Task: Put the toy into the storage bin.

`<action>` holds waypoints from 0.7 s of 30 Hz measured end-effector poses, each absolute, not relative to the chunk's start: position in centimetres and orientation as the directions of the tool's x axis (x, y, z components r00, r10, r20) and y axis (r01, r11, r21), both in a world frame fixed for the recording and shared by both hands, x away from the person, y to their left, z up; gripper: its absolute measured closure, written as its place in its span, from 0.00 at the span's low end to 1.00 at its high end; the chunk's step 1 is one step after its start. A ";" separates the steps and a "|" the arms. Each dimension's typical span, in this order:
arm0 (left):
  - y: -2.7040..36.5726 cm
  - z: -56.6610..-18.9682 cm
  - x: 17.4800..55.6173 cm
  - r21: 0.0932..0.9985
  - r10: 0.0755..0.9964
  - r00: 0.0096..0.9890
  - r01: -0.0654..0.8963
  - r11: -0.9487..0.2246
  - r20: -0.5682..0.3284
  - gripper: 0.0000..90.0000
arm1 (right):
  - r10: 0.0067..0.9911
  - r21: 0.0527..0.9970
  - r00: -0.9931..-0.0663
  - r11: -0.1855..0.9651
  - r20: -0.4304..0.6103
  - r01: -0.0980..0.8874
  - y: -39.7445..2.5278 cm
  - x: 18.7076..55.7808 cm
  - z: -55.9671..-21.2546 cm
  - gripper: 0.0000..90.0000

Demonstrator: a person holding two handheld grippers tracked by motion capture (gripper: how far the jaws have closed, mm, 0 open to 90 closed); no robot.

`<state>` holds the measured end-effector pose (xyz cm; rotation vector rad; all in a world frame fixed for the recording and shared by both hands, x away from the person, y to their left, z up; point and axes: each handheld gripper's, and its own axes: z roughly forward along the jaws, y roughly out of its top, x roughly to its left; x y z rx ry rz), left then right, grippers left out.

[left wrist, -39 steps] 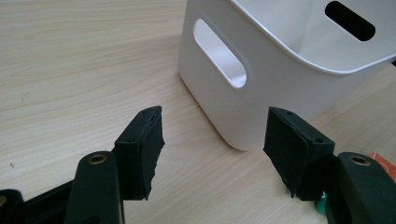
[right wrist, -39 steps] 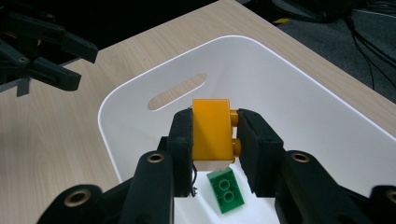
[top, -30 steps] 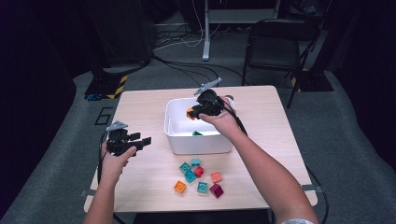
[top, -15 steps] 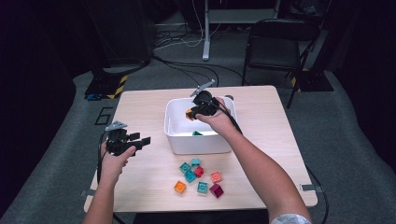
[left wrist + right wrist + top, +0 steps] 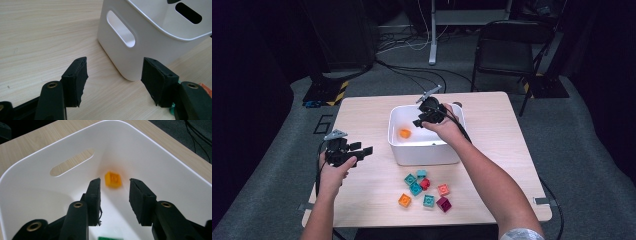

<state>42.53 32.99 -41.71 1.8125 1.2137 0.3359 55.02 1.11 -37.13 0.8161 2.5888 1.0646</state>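
The right gripper (image 5: 418, 121) is over the white bin (image 5: 422, 150), above its far right part, and its jaws are spread apart with nothing between them. In the right gripper view, the right gripper (image 5: 114, 192) looks down into the bin (image 5: 150, 150), and an orange block (image 5: 113, 179) is seen just beyond the jaw tips, blurred, in front of the bin's inner wall; I cannot tell if it touches the wall or the floor of the bin. In the high view the orange block (image 5: 404, 133) is inside the bin at its left part. A green piece (image 5: 110, 238) lies on the bin floor, at the bottom edge of the right gripper view.

The left gripper (image 5: 364, 148) is held above the table (image 5: 362, 112) to the left of the bin, apart from it, and its jaws are also spread apart and hold nothing. In the left gripper view, the left gripper (image 5: 113, 72) points at the near left corner of the bin (image 5: 125, 62), where one handle slot (image 5: 121, 32) is cut in the side wall.

On the table, near the person and in front of the bin, lies a group of small blocks (image 5: 424, 189): teal ones, red ones, one orange and one dark magenta. They are close together and well apart from both grippers.
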 end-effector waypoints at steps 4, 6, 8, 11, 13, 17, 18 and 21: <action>33.0 -41.7 42.5 0.795 0.843 0.481 0.596 -0.113 -0.241 0.41 | 0.573 0.716 -0.819 0.573 -0.002 0.399 0.7 54.1 -36.3 0.60; 33.0 -41.7 42.5 0.795 0.843 0.480 0.596 -0.113 -0.241 0.41 | 0.570 0.718 -0.822 0.573 -0.002 0.395 0.5 53.5 -35.8 0.58; 33.0 -41.7 42.5 0.794 0.844 0.479 0.598 -0.112 -0.242 0.41 | 0.563 0.723 -0.826 0.576 -0.011 0.383 0.3 52.9 -35.4 0.55; 33.0 -41.7 42.5 0.794 0.844 0.479 0.598 -0.111 -0.243 0.41 | 0.561 0.723 -0.827 0.582 -0.027 0.371 0.1 51.9 -34.9 0.51; 33.0 -41.7 42.5 0.794 0.844 0.479 0.598 -0.111 -0.242 0.41 | 0.544 0.728 -0.837 0.594 -0.050 0.343 -0.1 51.2 -34.5 0.50; 33.0 -41.7 42.5 0.794 0.845 0.478 0.597 -0.112 -0.240 0.41 | 0.530 0.735 -0.846 0.594 -0.051 0.327 -0.5 50.1 -33.8 0.45; 33.0 -41.7 42.5 0.793 0.845 0.477 0.599 -0.111 -0.242 0.41 | 0.532 0.736 -0.845 0.591 -0.047 0.331 -0.6 49.9 -33.7 0.44; 33.0 -41.7 42.5 0.793 0.845 0.477 0.599 -0.110 -0.243 0.41 | 0.534 0.735 -0.845 0.587 -0.036 0.340 -0.9 49.3 -33.5 0.40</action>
